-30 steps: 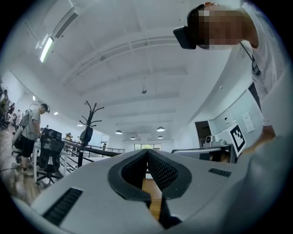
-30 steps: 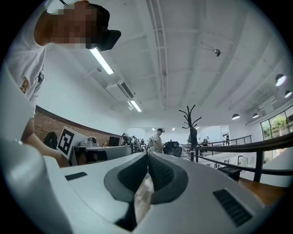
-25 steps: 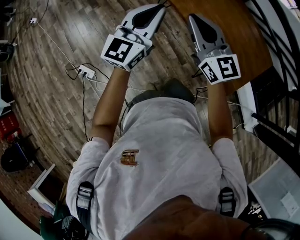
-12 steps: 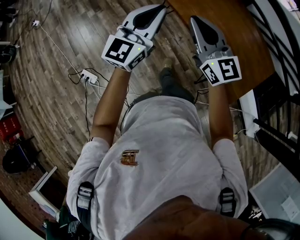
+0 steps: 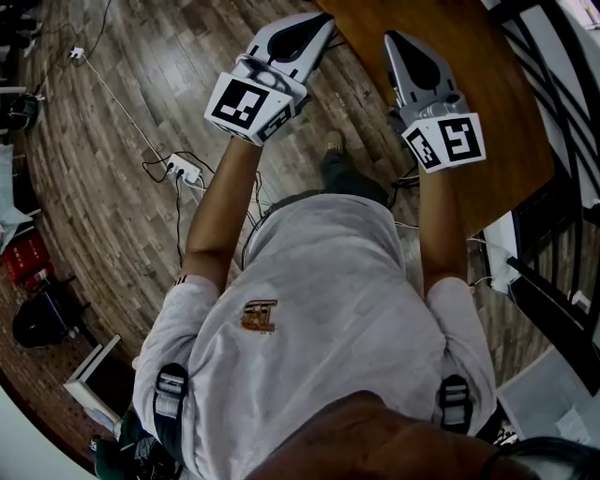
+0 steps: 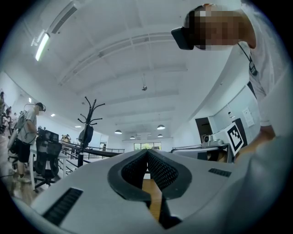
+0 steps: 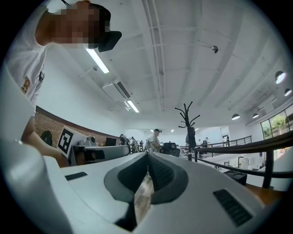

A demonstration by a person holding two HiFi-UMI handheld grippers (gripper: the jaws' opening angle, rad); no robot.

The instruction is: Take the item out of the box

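Note:
No box or item shows in any view. In the head view both grippers are held out in front of the person's chest, above the floor. My left gripper point(image 5: 322, 17) points toward the near edge of a round wooden table point(image 5: 478, 75), and its jaws are shut with nothing between them. My right gripper point(image 5: 391, 37) reaches over the table's edge, also shut and empty. In the left gripper view the left gripper point(image 6: 147, 151) aims up at the ceiling with its pads together. The right gripper view shows the right gripper point(image 7: 147, 155) the same way.
A power strip point(image 5: 183, 170) with cables lies on the wooden floor at the left. A black railing point(image 5: 553, 122) runs past the table at the right. A coat stand point(image 7: 188, 119) and several people at desks show far off in the gripper views.
In the head view the table has grown larger and the floor has slid down as the person steps forward. Both grippers stay raised and shut.

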